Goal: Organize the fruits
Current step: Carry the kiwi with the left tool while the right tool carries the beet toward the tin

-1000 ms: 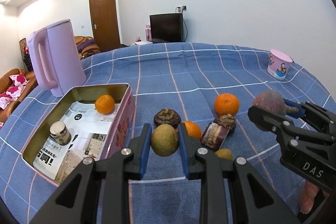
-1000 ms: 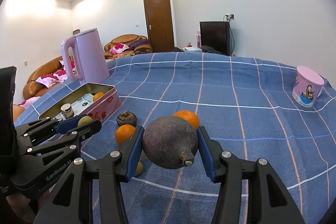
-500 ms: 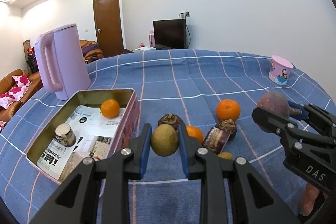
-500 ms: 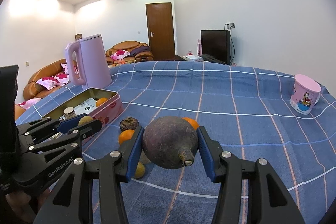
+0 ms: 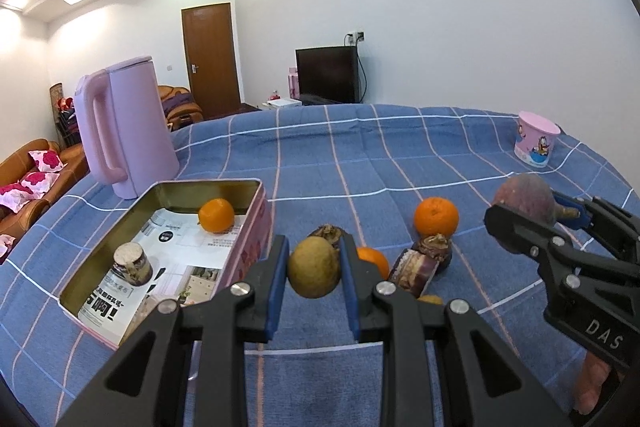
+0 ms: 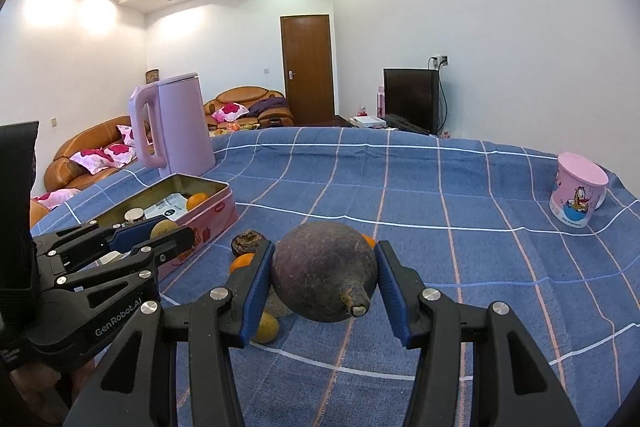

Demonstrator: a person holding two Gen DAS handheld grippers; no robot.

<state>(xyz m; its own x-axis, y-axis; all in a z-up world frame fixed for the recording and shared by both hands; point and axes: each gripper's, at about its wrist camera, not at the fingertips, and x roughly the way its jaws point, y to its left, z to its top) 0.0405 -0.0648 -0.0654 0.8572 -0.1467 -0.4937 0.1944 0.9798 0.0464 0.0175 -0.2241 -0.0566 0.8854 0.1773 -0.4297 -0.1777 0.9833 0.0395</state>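
Note:
My left gripper (image 5: pixel 314 273) is shut on a small yellow-green fruit (image 5: pixel 314 271), held above the blue checked cloth just right of the pink tin (image 5: pixel 256 227). An orange (image 5: pixel 216 215) and a small jar (image 5: pixel 132 264) lie in that tin on printed paper. My right gripper (image 6: pixel 324 271) is shut on a large dark purple round fruit (image 6: pixel 322 269) with a stub stem; from the left wrist it shows at the right (image 5: pixel 524 197). On the cloth lie an orange (image 5: pixel 436 215), a second orange (image 5: pixel 374 259), two dark brown fruits (image 5: pixel 436 247), a cut piece (image 5: pixel 412 271) and a small yellow fruit (image 6: pixel 266 327).
A tall pink kettle (image 5: pixel 124 131) stands behind the tin at the left. A pink cartoon cup (image 5: pixel 536 139) sits far right on the cloth (image 5: pixel 360 155). Sofas, a door and a television lie beyond the table edge.
Both wrist views have tilted up slightly, so the table sits lower in each frame. Both grips are unchanged and the fruits on the cloth have not moved.

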